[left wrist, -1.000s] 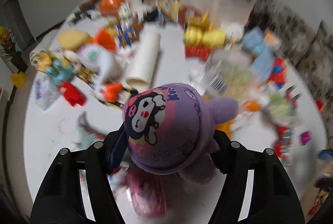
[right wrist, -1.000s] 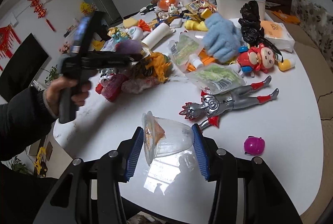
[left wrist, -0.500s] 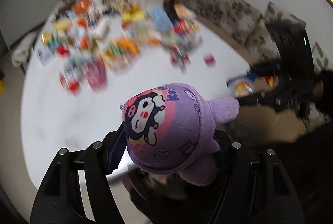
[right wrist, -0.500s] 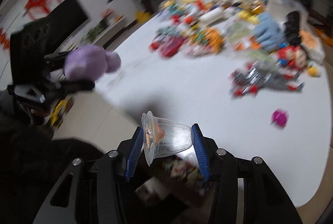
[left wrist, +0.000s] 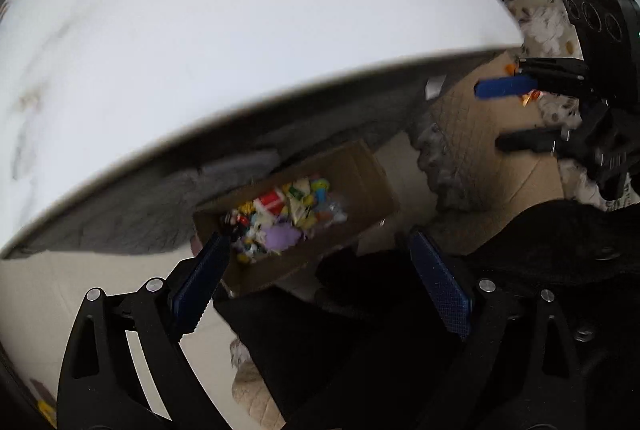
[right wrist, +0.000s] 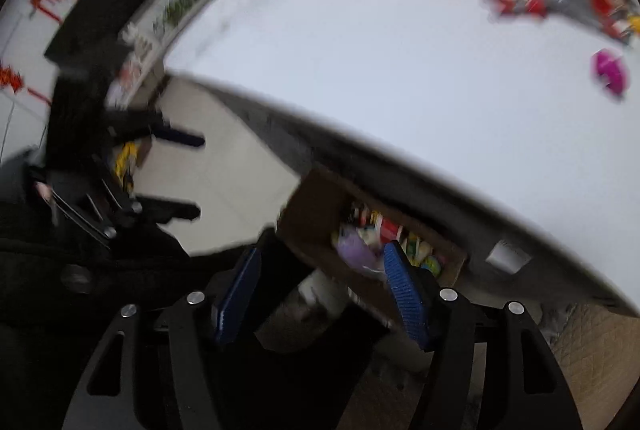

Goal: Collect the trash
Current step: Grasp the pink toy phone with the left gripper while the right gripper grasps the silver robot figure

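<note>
Both drops just happened. The left tongs [left wrist: 316, 270], which held the round purple plush toy [left wrist: 282, 236] a second ago, are empty with jaws opening wide; the plush now lies on the pile in the open brown cardboard box [left wrist: 360, 166] on the floor under the edge of the white desk [left wrist: 240, 30]. The right tongs [right wrist: 320, 286] have let go of the clear plastic cup and their jaws are opening too, with nothing between them. I can't pick the cup out in the blur; it's probably in the box. Judgement: two items binned, plenty of clutter left on the desk, so next is back up for more. Both tongs have swung off the desk and now point steeply down over the box, just off the desk edge.
</note>
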The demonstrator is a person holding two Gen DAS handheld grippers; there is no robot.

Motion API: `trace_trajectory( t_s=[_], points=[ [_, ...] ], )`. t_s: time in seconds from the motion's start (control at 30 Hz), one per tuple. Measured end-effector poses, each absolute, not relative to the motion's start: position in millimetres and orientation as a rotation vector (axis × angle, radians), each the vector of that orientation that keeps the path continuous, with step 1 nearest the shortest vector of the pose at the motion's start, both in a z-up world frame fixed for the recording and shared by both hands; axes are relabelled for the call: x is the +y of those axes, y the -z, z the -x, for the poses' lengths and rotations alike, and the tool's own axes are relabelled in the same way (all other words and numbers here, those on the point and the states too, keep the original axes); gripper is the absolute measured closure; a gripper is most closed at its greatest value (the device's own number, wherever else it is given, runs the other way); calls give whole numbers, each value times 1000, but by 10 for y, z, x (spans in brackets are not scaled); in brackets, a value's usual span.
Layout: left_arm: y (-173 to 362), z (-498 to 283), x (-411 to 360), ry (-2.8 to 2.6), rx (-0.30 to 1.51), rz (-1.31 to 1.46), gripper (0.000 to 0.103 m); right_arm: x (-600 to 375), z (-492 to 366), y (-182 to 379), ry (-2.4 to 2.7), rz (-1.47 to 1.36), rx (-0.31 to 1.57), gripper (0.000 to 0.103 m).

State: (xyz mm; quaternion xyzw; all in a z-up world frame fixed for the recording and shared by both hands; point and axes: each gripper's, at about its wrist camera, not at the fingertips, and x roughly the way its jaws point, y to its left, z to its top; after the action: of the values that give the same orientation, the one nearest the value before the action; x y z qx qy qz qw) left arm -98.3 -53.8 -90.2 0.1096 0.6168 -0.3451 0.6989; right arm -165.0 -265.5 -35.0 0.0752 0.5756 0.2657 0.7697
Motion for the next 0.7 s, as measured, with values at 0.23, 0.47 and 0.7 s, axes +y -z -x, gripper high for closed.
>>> trace_trajectory(
  t_s=[0.23,0.47,0.7],
  points=[
    [397,624,-485,774,1210,-220,13,-3360,867,-37,-164,-485,1037,33],
    [411,338,-365,760,1206,-207,13,-3463,22,271,70,-510,1100,31],
    [311,134,-223,743,1179,-165,13,-3303,-379,574,304,-349,1136,19]
  ],
)
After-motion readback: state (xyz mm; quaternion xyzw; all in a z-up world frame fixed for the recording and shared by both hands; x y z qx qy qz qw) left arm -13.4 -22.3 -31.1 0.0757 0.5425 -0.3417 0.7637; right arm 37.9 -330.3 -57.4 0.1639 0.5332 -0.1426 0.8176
